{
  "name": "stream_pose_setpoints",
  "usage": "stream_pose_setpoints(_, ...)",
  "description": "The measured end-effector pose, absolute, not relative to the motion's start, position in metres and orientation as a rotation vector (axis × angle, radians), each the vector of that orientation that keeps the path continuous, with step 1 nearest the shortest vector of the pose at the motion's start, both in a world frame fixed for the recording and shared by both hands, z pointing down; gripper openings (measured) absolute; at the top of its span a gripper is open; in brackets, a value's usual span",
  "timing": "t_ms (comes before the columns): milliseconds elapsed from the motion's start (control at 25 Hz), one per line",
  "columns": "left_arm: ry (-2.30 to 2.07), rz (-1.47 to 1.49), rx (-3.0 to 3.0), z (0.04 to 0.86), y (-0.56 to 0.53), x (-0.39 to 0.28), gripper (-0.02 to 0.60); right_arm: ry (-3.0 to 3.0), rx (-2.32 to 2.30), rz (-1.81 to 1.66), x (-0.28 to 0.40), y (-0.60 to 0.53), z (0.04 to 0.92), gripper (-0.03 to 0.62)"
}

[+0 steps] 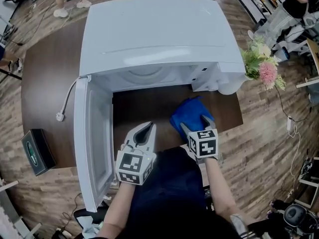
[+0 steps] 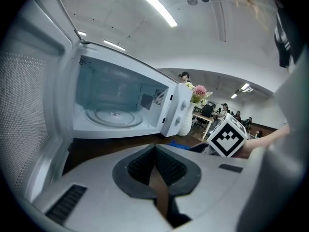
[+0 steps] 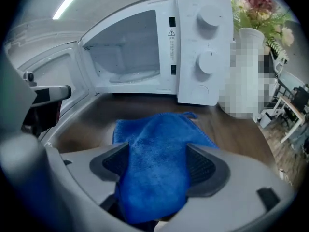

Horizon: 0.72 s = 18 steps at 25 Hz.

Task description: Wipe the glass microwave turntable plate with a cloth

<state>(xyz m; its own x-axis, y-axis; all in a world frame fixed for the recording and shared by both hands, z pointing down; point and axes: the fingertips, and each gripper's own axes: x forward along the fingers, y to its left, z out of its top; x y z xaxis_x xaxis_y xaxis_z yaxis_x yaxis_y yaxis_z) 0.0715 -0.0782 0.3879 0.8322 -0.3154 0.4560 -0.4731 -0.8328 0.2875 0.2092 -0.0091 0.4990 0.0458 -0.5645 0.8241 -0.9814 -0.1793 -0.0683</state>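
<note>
Far left in the head view, a dark tissue box (image 1: 37,151) sits at the edge of the brown wood-grain table (image 1: 45,83), and a white plug (image 1: 60,116) lies on the tabletop. Next, the microwave door (image 1: 92,143) hangs wide open and swings toward the person. The white microwave (image 1: 154,34) shows mostly its smooth top from up here.

The left gripper (image 1: 147,127) is clenched on nothing. Its ribbed black pads meet at the tips, and it points toward the open cavity. Its own view gives what the head view barely catches: the glass turntable plate (image 2: 114,116), round, clear and ridged with concentric rings, lies flat on the cavity floor. Being a disc, it has no long axis to speak of. That view also catches the perforated screen on the inside of the door.

Moving right, the blue cloth (image 1: 188,114) lies on the table in front of the control panel, outside the oven and well apart from the plate. It's fluffy terry, rumpled, with a stitched edge. The right gripper view shows its long axis running from the jaws out toward the microwave, with a little loop at the far corner.

The right gripper (image 1: 195,125) is released. Its jaws are spread wide, with the near end of the cloth lying loose between them and the pads not pinching it. That view alone shows the two round knobs (image 3: 208,17) head-on.

At the far right, pink and white flowers (image 1: 264,66) stand beside the microwave.
</note>
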Motion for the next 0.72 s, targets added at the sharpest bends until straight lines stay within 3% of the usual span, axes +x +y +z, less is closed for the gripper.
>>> stream_pose_setpoints(360,-0.607,0.562,2.590,0.396,-0.084,0.071,0.005,-1.521,1.815,1.026,0.213,-0.009,0.498,0.314)
stream_pose_setpoints(520,-0.633,0.565,2.586,0.400,-0.086,0.073,0.005,-1.554,1.805,0.994,0.206,-0.014,0.496,0.182)
stream_pose_setpoints(720,-0.681,0.554,2.572,0.399,-0.083,0.075,0.005,-1.631,1.723,0.953,0.200,-0.016,0.496,0.109)
